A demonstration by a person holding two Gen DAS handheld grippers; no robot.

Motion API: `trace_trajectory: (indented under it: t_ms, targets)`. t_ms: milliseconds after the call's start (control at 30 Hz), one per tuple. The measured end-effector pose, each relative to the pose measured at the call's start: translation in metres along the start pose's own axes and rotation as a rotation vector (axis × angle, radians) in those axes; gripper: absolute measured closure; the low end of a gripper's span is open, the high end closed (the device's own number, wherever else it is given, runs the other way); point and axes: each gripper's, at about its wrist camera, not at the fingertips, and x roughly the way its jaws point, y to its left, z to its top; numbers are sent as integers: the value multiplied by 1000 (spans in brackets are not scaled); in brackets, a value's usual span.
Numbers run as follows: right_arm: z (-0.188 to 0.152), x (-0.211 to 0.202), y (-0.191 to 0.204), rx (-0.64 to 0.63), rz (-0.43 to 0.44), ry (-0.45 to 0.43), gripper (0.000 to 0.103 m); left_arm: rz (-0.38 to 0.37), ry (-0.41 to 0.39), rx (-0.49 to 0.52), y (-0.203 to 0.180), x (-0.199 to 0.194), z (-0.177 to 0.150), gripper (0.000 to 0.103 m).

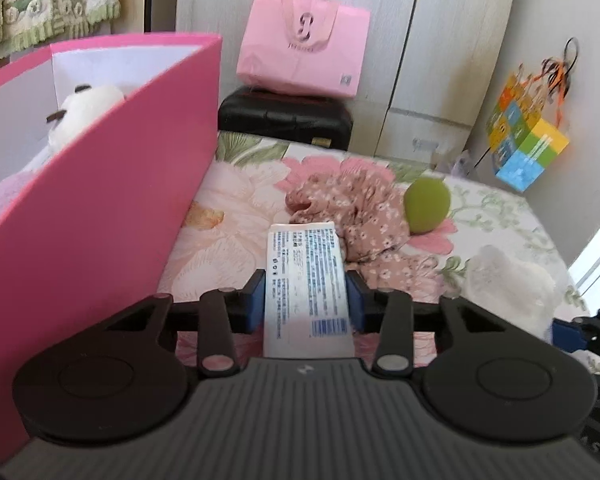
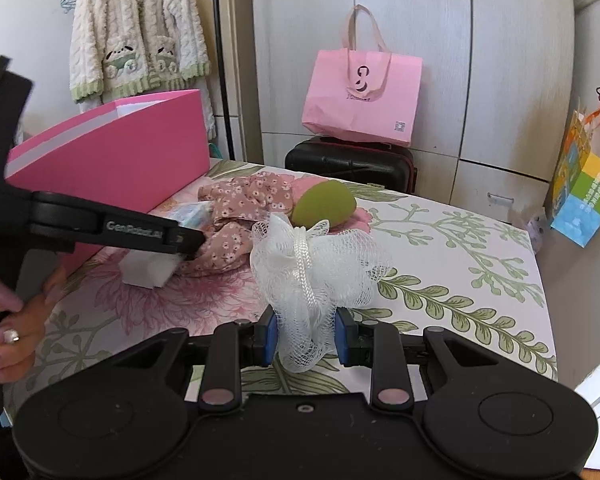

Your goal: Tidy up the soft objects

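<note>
Your left gripper (image 1: 306, 296) is clamping a white tissue pack (image 1: 304, 280) between its jaws, the pink box (image 1: 100, 208) just to their left. Your right gripper (image 2: 306, 336) is squeezing the white mesh sponge (image 2: 316, 268), with the green sponge (image 2: 324, 204) lying beyond its jaws.

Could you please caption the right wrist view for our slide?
Right claw shut on white mesh pouf above floral bedspread.

A pink paper bag (image 2: 362, 98) with long handles is seen standing on a black case (image 2: 350, 162) against a pale wardrobe (image 2: 416, 40). A cream knitted cardigan (image 2: 138, 28) with green trim is hung at the left of the wardrobe. A multicoloured gift bag (image 2: 584, 192) with orange ribbon is hung at the right wall. A flower-printed sheet (image 2: 460, 248) is spread over the bed.
</note>
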Motion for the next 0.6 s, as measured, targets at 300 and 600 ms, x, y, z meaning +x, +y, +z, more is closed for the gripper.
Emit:
trace_trajectory:
  t_ms: [300,600]
  targets:
    - [-10,-19,25,-63,-39,-46,71,-25,-109,2,3,-39,-12,63]
    - [-21,-38,40,-11,-60,-54,71,-126,-79,14,15,-78,-29,64]
